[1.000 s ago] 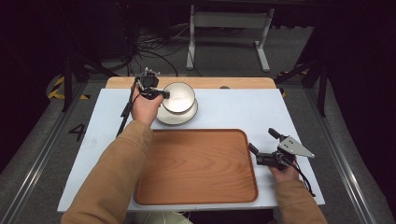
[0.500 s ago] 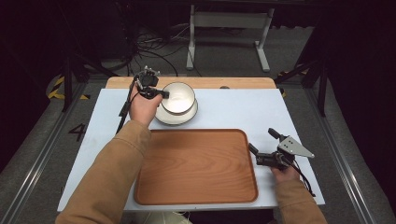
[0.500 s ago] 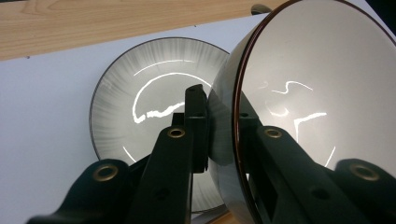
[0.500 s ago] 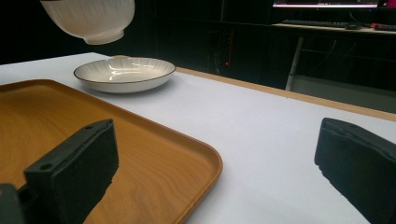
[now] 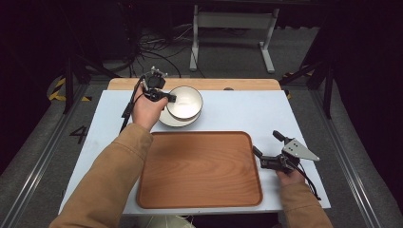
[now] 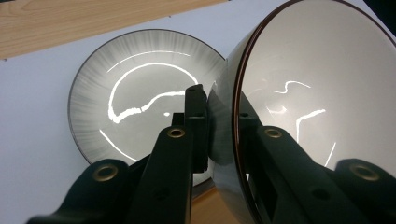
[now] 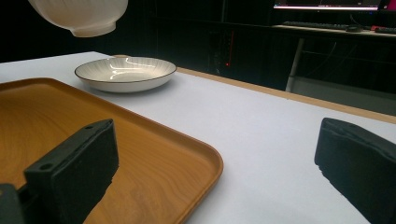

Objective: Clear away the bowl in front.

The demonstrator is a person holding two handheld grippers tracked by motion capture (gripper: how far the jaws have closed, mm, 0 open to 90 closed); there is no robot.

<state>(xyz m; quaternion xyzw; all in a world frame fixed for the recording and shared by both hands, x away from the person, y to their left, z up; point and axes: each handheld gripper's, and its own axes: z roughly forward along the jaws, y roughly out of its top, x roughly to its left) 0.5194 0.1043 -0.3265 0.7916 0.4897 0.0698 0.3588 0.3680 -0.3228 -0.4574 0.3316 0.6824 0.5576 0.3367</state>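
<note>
- Left tongs (image 5: 167, 98) – pinching the rim of a white bowl (image 5: 185, 101); in the left gripper view one jaw sits on the bowl's outer wall and the other inside, with the dark-edged rim (image 6: 243, 93) between them.
- The bowl (image 6: 317, 88) is held off the worktop (image 5: 247, 111), tilted, its glossy inside turned toward the camera of the left tongs (image 6: 219, 126).
- Under and beyond the left tongs lies a shallow white plate (image 6: 135, 102) with fine ribbing and a dark rim, flat on the white worktop. In the right gripper view the bowl's ribbed underside and foot (image 7: 81, 16) hang clear above that plate (image 7: 125, 73) – not touching it.
- In the high view the bowl overlaps the plate (image 5: 172, 120), whose near edge shows below the bowl.
- Right tongs (image 5: 268, 149) – spread wide, nothing between the jaws. They sit low at the near right of the worktop, held by the right hand (image 5: 287, 175).
- Wooden tray (image 5: 199, 168): bare, on the worktop near the person. In the right gripper view its raised corner (image 7: 205, 163) lies between the jaws of the right tongs (image 7: 217, 161), one jaw over the tray's surface and the other over the white worktop (image 7: 261, 140).
- The left hand (image 5: 147, 111) and tan sleeve (image 5: 107, 185) reach along the left edge of the tray to the left tongs, well apart from the right tongs.
</note>
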